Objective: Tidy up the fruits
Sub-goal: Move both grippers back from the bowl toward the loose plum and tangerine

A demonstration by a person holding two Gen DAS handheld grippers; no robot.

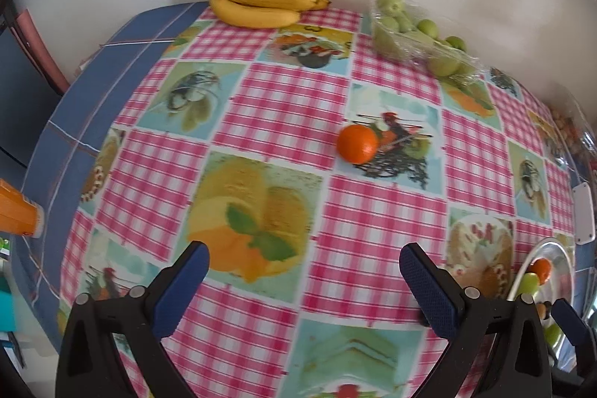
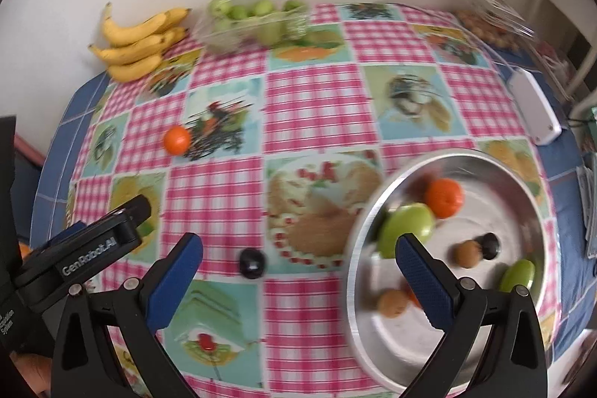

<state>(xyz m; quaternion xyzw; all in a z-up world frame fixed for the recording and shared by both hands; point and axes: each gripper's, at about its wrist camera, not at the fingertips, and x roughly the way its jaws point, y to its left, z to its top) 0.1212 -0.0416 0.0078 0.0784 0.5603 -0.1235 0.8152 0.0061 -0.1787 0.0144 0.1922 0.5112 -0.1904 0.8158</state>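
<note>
**Loose fruit short of the bowl**

A checked fruit-print tablecloth covered the table. Both grippers, left gripper and right gripper, were spread and empty. The dark plum lay between the right fingers, nearest; the tangerine sat ahead of the left, far from the steel bowl.

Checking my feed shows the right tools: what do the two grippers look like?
Both the left gripper and right gripper have black plastic arms with silver rivets and blue textured finger pads. The right wrist view shows white "GenRobot.AI" lettering on the left gripper's black body.
</note>
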